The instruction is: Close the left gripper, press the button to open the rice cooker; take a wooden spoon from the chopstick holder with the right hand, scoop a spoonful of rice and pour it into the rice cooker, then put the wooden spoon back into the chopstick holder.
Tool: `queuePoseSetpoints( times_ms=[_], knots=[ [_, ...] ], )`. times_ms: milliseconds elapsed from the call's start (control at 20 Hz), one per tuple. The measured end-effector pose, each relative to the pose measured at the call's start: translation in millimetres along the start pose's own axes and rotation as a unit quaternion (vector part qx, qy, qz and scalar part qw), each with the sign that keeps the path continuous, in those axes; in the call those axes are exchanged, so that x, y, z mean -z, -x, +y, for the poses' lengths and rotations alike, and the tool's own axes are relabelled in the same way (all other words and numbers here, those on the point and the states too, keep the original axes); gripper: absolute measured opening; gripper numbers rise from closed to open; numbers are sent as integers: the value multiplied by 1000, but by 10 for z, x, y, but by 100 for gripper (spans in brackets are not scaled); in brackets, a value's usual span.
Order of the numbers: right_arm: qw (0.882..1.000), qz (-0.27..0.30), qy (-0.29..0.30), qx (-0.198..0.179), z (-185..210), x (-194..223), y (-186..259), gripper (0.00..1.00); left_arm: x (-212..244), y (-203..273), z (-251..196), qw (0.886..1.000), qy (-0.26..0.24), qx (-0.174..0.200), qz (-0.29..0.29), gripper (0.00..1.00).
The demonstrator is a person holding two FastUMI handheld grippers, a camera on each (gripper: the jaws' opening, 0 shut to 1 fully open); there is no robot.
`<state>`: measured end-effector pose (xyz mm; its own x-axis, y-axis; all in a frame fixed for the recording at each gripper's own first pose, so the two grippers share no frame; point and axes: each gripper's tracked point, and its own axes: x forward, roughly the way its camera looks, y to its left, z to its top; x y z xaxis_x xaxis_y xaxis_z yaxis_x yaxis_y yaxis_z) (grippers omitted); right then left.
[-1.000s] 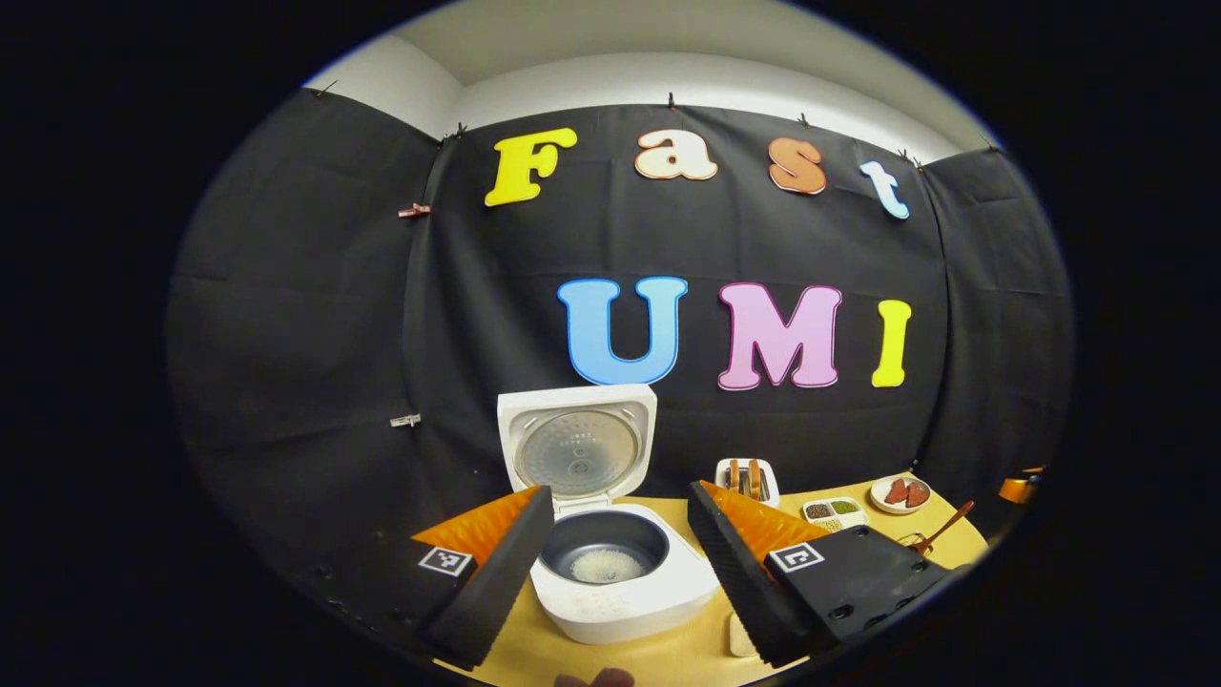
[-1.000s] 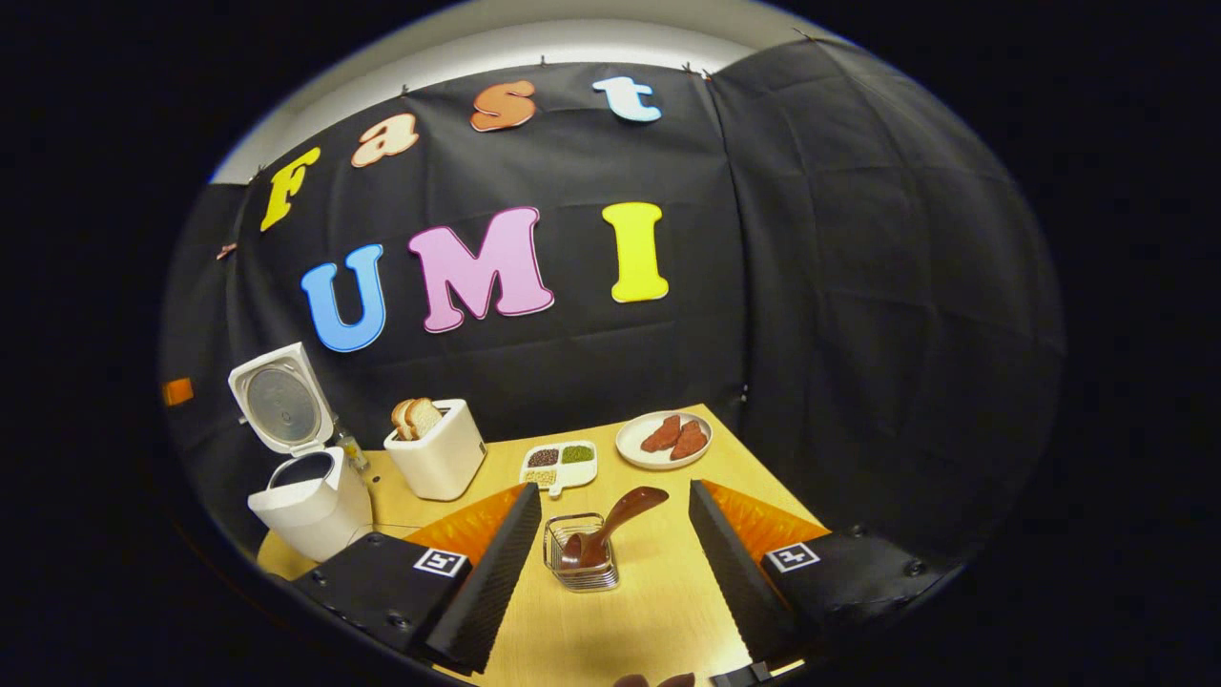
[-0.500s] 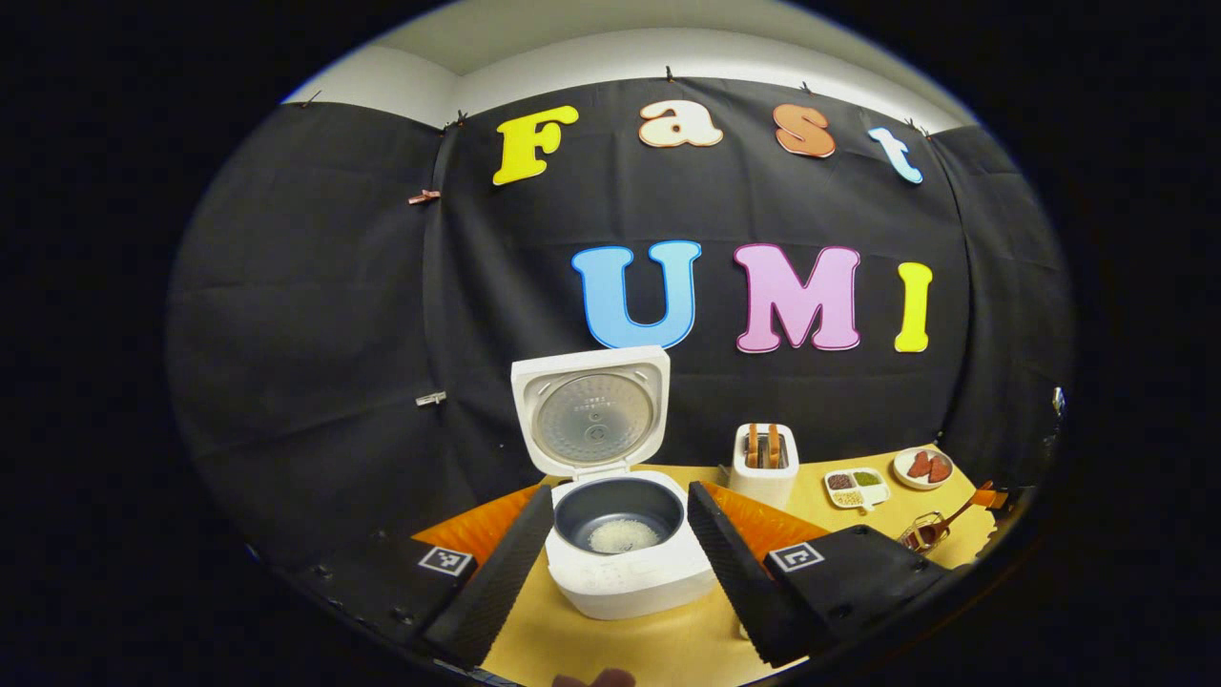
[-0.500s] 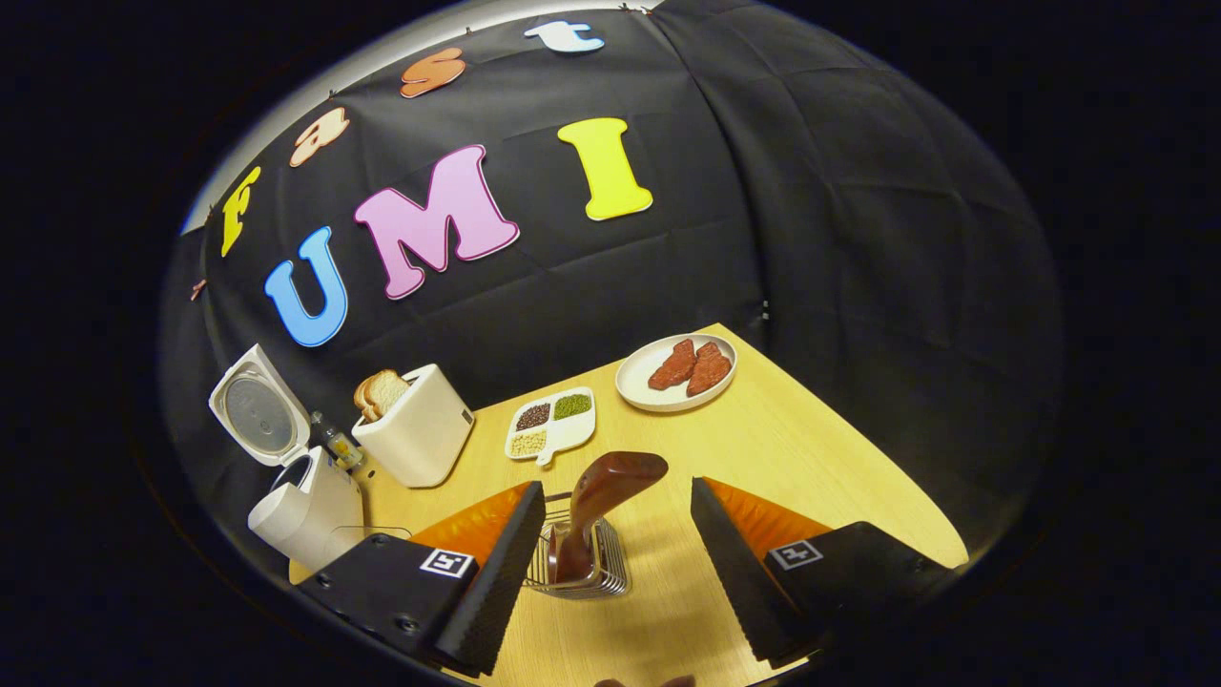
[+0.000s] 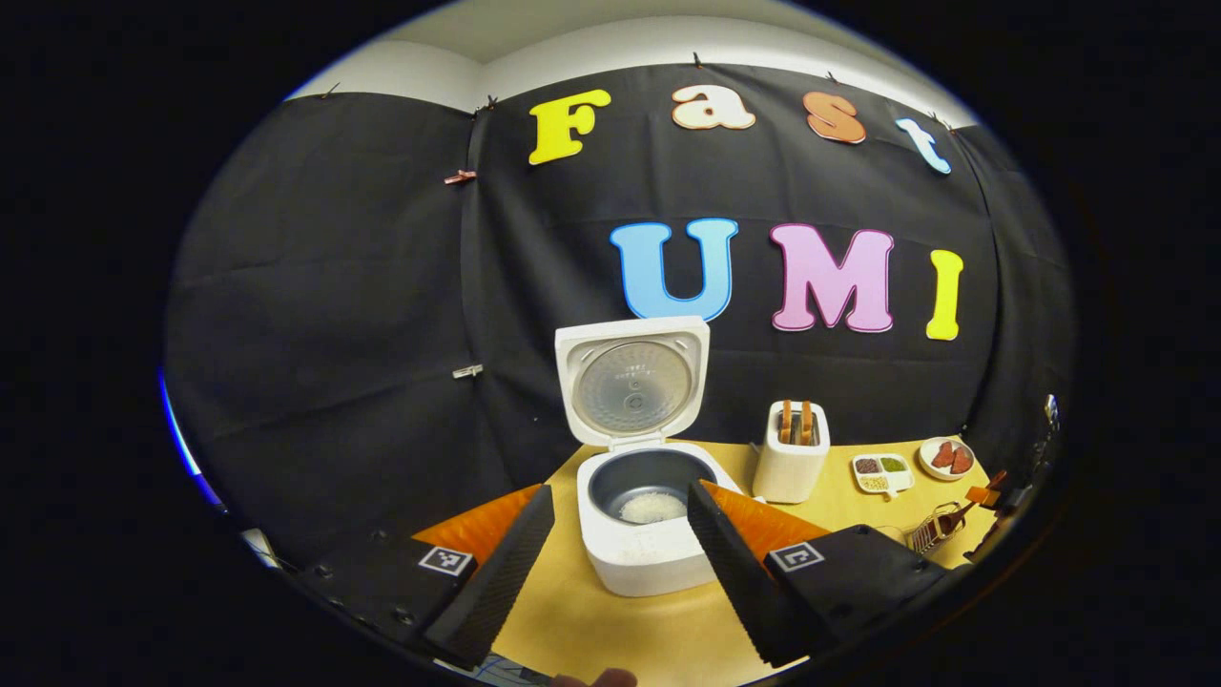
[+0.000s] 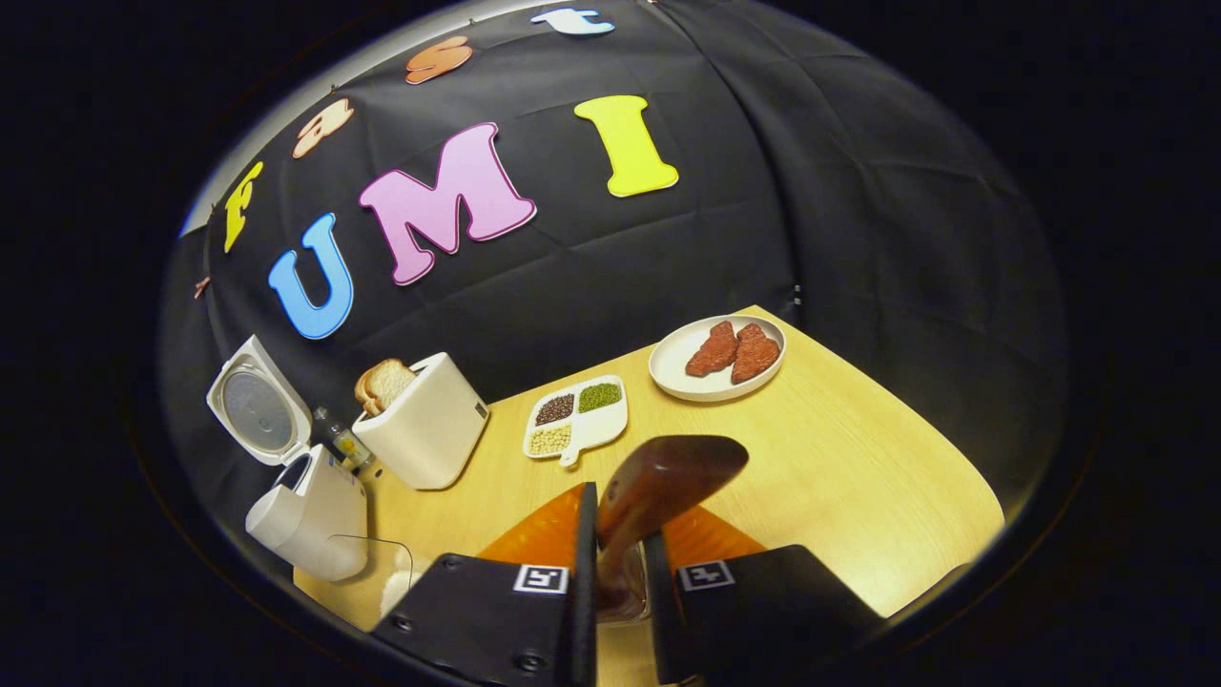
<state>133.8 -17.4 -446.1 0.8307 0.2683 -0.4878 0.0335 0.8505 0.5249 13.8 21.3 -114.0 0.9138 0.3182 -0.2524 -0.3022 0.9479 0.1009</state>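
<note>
Left gripper view, left to right: left tongs (image 5: 618, 549) spread wide, grasping nothing, hovering over the tabletop (image 5: 620, 639). Cooker (image 5: 641, 534) at 12 o'clock from the tongs, lid (image 5: 631, 382) standing upright, so the button step judged done. Small heap of rice (image 5: 651, 508) lying in the dark pot. Toaster (image 5: 791, 456) at 2 o'clock, then a divided dish (image 5: 881, 468), a plate (image 5: 946, 456), and at 3 o'clock, near the edge, the wire holder (image 5: 937, 528).

Right gripper view, left to right: cooker (image 6: 307, 515) at 9 o'clock with lid raised, toaster (image 6: 420, 429) at 10 o'clock, divided dish (image 6: 577, 418) at 12 o'clock, plate (image 6: 717, 355) at 1 o'clock. Right tongs (image 6: 618, 582) clenched on the spoon (image 6: 658, 482), both fingers pressing its handle, bowl end poking up beyond the tips. Holder mostly hidden beneath the tongs; whether the spoon rests in it cannot be told.

Judged stage: spoon just grasped. Whether the rice in the pot came from a scoop cannot be told. Left at most: lifting out, scooping, pouring into the cooker, returning the spoon to the holder.
</note>
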Motion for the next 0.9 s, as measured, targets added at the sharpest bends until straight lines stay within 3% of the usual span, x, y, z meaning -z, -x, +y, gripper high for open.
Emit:
queuePoseSetpoints(
  times_ms=[350, 400, 450, 500, 600, 900],
  knots=[
    [999, 26, 31, -11, 216, 341, -77, 26, 202, 123, 281, 999, 26, -18, 16, 97],
    [999, 25, 25, -6, 198, 314, -8, 21, 214, 145, 319, 999, 23, -22, 16, 97],
    [1000, 23, 19, 3, 149, 295, -60, 29, 211, 171, 357, 999, 21, -25, 15, 97],
    [1000, 24, 10, 10, 86, 279, -141, 19, 204, 195, 393, 999, 21, -27, 11, 97],
    [999, 27, -11, 22, 49, 268, -132, 14, 209, 229, 427, 999, 25, -27, 9, 97],
    [999, 10, -35, 22, 76, 20, 6, 14, 200, 262, 487, 1000, 17, -16, 4, 97]
  ],
)
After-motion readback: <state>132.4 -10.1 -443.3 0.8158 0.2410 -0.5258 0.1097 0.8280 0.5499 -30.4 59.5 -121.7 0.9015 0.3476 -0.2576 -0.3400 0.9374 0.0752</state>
